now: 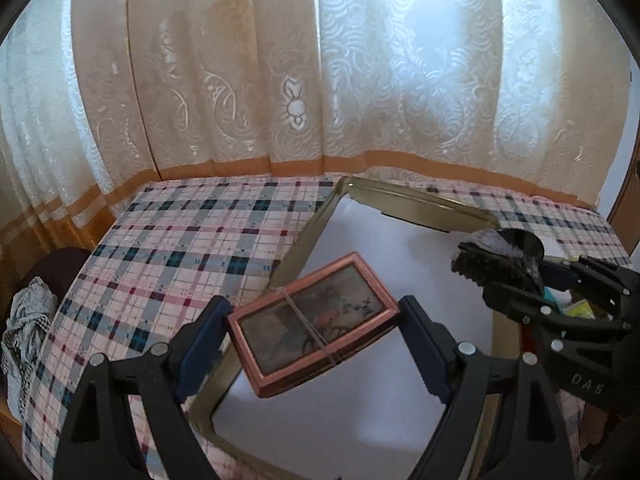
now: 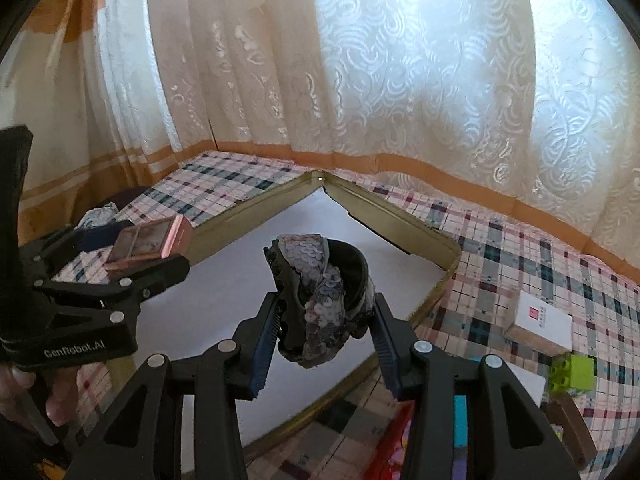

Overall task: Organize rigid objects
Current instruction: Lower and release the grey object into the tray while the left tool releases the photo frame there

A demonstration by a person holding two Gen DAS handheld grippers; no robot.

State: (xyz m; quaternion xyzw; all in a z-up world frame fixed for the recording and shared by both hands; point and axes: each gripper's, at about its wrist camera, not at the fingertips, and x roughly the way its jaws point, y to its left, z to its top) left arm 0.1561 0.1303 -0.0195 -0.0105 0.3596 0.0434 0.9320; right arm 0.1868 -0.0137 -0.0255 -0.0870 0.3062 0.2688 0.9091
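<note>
Between my left tongs [image 1: 314,336] a pink-framed box [image 1: 314,322] with a rubber band around it sits clamped, held tilted over the near edge of the gold-rimmed tray [image 1: 300,236]. Beside it, my right tongs [image 2: 326,334] are clamped on a sequined black hair clip [image 2: 320,296], above the tray's white floor. Beyond the tray, the plaid counter [image 1: 180,232] runs back to lace curtains [image 1: 360,60]. A white box [image 2: 542,316] and green block [image 2: 574,372] lie off to the right.
</note>
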